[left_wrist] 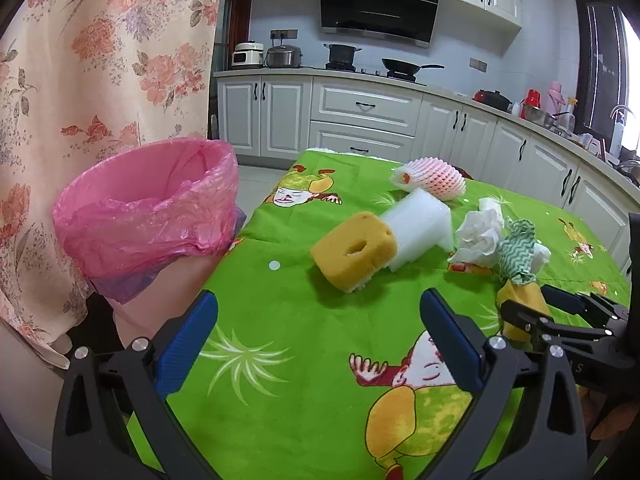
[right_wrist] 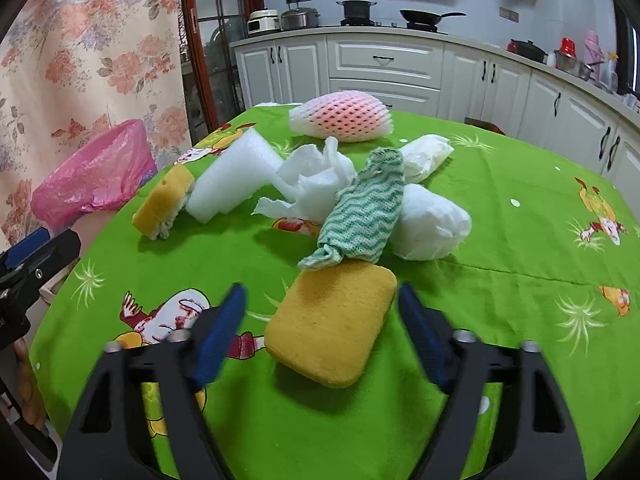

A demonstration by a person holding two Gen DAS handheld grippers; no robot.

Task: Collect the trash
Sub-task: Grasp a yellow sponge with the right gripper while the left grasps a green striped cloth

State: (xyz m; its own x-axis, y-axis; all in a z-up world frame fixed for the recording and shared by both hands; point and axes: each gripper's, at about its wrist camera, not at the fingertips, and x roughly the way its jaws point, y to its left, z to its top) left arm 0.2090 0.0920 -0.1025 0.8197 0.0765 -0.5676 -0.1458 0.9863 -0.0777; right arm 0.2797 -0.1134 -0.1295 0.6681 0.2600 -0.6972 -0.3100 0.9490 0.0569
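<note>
Yellow sponge lies flat on the green tabletop, between the spread fingers of the right gripper; its far edge hides under a green-striped cloth. The left gripper hangs spread, empty. The pink-lined bin stands beside the tabletop, its base cut off.

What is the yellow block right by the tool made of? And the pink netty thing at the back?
The yellow block looks like soft sponge: matte, with tiny pores and rounded corners. It lies between the open fingers of the right tool. The pink netty thing looks like foam mesh, the kind that wraps fruit: a puffy diamond-hole net, pink in the middle and white at its ends.
</note>
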